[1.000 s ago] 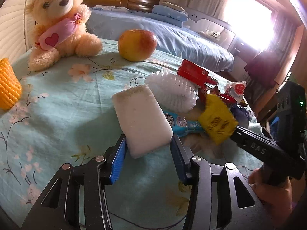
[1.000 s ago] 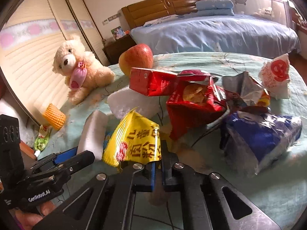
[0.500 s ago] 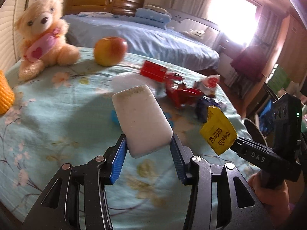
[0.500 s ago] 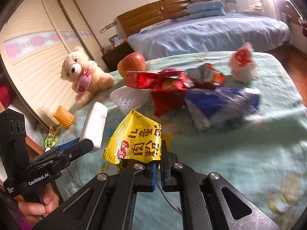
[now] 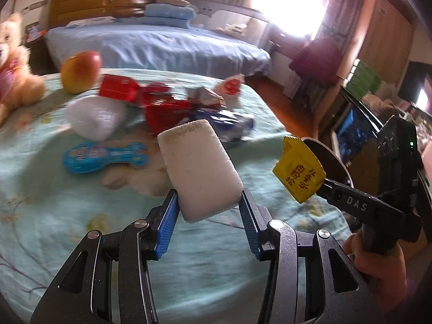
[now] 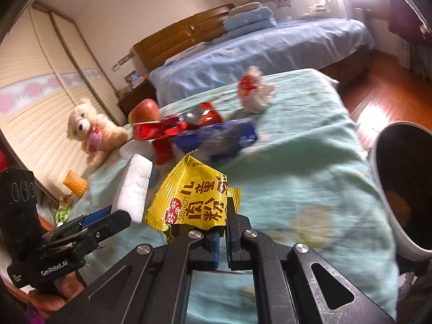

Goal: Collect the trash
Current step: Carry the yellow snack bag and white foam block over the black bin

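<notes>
Foam block [image 5: 198, 170]: one – clamped in left gripper [image 5: 209, 210], above the tablecloth [image 5: 54, 205]
Yellow packet [image 6: 194, 197]: one – pinched in closed right gripper [image 6: 222, 239]
Bin [image 6: 402, 189]: one, at table edge
Apple [image 5: 80, 70]: one
Teddy bear [image 6: 93, 132]: one

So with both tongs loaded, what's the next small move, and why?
Probably carry the right tongs, shut on the yellow packet, over the dark bin at the table's edge and release. The left tongs grip the white foam block and could follow.
</notes>
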A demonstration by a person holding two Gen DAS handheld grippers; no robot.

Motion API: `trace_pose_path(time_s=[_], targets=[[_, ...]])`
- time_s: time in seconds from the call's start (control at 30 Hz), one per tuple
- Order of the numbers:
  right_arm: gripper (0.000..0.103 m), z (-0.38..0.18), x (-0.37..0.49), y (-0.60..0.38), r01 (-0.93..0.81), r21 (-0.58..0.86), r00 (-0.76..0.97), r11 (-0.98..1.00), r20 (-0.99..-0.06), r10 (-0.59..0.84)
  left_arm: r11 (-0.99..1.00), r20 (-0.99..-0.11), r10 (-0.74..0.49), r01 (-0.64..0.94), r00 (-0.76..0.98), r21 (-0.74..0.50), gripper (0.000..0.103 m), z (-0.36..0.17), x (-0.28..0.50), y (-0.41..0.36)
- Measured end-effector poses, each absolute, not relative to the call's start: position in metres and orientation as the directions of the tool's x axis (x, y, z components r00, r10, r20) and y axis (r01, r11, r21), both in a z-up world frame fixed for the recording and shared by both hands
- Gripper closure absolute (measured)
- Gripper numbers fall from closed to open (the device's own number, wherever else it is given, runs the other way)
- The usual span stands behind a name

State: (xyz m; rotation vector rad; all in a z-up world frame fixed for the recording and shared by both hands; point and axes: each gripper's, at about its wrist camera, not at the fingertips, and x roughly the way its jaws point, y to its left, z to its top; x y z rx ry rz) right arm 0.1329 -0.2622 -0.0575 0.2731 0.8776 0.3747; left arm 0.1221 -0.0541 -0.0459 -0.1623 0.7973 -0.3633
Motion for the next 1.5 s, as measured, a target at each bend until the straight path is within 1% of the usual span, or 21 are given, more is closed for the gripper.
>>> trace_pose_path(time_s=[0.3,0.5,0.93,1.17,1.5], targets=[[0.100,-0.056,0.121,-0.317,-0.109,0.378,0.619,0.919,-0.698,0.360,0.889,-0.673,-0.449,0.367,0.588,-0.272,0.059,-0.041,0.128,-0.111],[0.100,-0.055,0.115,-0.352,-0.048,0.370,0.642,0.928,-0.700,0.312,0.869,-0.679,-0.474,0.422,0.561,-0.259,0.059,-0.039,0.130,-0.143],[0.100,-0.062,0.111,-0.412,0.075,0.361,0.671,0.930,-0.708,0.220,0.829,-0.693,-0.509,0.506,0.510,-0.237,0.058,-0.041,0.139,-0.201],[0.100,-0.070,0.116,-0.445,0.144,0.337,0.665,0.930,-0.729,0.161,0.809,-0.699,-0.527,0.538,0.483,-0.238,0.058,-0.040,0.154,-0.230],[0.100,-0.076,0.129,-0.467,0.184,0.296,0.648,0.937,-0.754,0.111,0.783,-0.712,-0.540,0.578,0.449,-0.230,0.058,-0.040,0.168,-0.267]])
